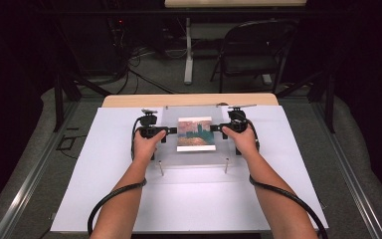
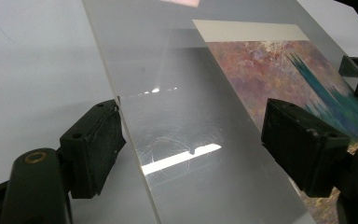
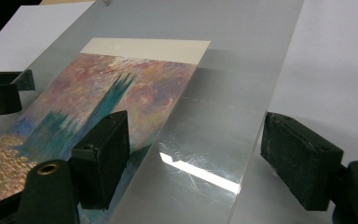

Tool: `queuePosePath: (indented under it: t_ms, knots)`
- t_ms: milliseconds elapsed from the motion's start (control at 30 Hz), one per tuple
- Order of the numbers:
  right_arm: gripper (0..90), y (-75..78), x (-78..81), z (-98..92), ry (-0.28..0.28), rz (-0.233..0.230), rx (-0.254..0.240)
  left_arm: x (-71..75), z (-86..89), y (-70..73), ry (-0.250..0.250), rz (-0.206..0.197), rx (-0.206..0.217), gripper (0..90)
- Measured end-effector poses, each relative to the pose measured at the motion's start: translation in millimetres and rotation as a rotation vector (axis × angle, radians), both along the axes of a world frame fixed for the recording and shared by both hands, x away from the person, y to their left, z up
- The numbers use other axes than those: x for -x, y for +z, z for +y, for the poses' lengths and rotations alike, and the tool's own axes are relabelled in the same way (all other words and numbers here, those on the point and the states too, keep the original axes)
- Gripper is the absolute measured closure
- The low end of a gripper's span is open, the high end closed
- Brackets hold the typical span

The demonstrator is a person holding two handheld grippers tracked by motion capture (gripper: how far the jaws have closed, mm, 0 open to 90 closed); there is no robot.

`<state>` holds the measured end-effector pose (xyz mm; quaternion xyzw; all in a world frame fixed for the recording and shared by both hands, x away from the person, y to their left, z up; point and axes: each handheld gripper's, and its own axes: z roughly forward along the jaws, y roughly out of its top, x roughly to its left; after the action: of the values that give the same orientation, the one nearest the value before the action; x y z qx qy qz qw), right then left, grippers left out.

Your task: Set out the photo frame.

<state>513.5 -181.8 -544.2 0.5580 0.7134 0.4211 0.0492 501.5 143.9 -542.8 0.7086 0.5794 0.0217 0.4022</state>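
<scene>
A clear acrylic sheet (image 1: 194, 160) (image 2: 182, 116) (image 3: 228, 112) lies over a colourful painted print (image 1: 195, 133) (image 2: 279, 70) (image 3: 121, 88) on a white board. My left gripper (image 1: 171, 131) (image 2: 198, 144) is at the sheet's left edge, open, with the edge between its jaws and the pads off it. At the right edge my right gripper (image 1: 214, 129) (image 3: 203, 158) stands the same way, open around the sheet. Each gripper view shows the other gripper's black jaw tips across the print.
The white board (image 1: 104, 189) covers a wooden table (image 1: 129, 101). Two short metal pegs (image 1: 161, 168) (image 1: 226, 166) stand at the sheet's near edge. Black cables loop from both grippers past the forearms. A folding chair (image 1: 253, 50) stands beyond the table.
</scene>
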Motion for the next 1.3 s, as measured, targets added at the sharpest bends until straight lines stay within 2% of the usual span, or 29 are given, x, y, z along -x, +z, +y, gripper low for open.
queuePosePath:
  t_ms: [167, 500, 767, 1133, 1300]
  knots:
    - [23.8, 0.5, -0.2, -0.2, 0.011, 0.013, -0.002, -0.3, -0.2, 0.4, 0.0, 0.003, -0.004, 20.8]
    - [24.1, 2.1, 0.6, 1.9, 0.0, 0.007, 0.008, -0.5, -1.2, 1.9, 0.006, 0.004, -0.01, 21.3]
    - [24.1, 5.3, 0.6, 3.5, -0.003, 0.022, 0.025, 0.0, -3.0, 4.0, 0.018, 0.009, -0.019, 21.3]
    - [24.1, 12.6, 1.8, 5.3, 0.006, 0.008, 0.045, 2.7, -1.2, 11.4, 0.019, -0.005, -0.025, 24.2]
    - [24.1, 17.8, 4.6, 6.3, 0.008, -0.016, 0.057, 4.9, -0.8, 17.4, 0.008, -0.018, -0.036, 24.8]
